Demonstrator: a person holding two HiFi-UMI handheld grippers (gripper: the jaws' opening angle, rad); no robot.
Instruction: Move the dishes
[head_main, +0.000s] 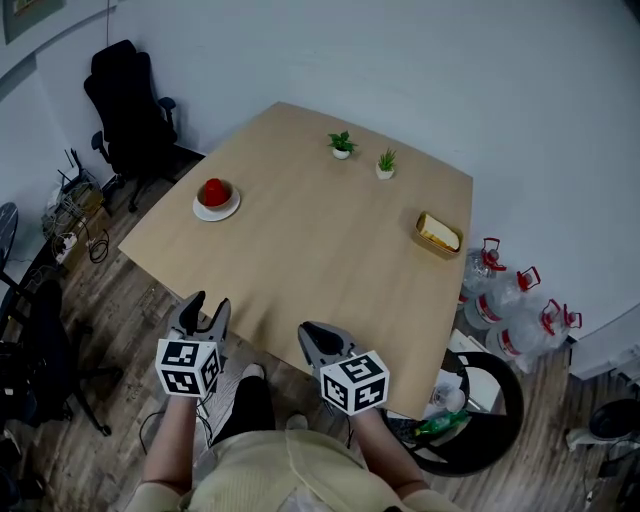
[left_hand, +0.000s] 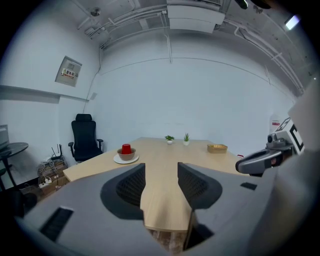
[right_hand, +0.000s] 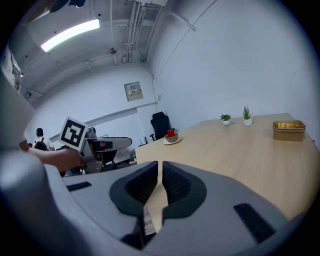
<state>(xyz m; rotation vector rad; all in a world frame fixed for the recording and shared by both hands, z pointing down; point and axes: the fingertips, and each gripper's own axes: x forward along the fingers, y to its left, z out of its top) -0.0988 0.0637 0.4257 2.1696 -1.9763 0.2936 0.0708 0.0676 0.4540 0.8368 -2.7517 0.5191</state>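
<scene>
— Where do we have the tongs just now?

— We hold the left tongs (head_main: 206, 304) at the near left edge of the worktop (head_main: 320, 250), with the two jaws standing wide apart. In the left gripper view only bare wood shows in the gap, and nothing is between them.

— And the other pair?

— Our right tongs (head_main: 312, 333) reaches just over the near edge, beside the left one. Its jaws are pressed together and they have hold of nothing.

— Where are the dishes we are after?

— We see a white plate (head_main: 203, 212) toward the left side of the worktop, well apart from both tongs. A brown bowl (left_hand: 126, 156) stands on it, and a red cup (left_hand: 126, 148) sits upright in that bowl.

— Anything else on the wood?

— A shallow tray (head_main: 438, 234) with something yellow in it lies near the right edge, though we cannot tell what it is. A leafy potted plant (head_main: 342, 145) and a spiky potted plant (head_main: 386, 163) stand side by side toward the far edge.

— And around us?

— A black office chair (head_main: 128, 105) stands beyond the far left corner. Large water bottles (head_main: 512, 300) sit on the floor to the right.
</scene>
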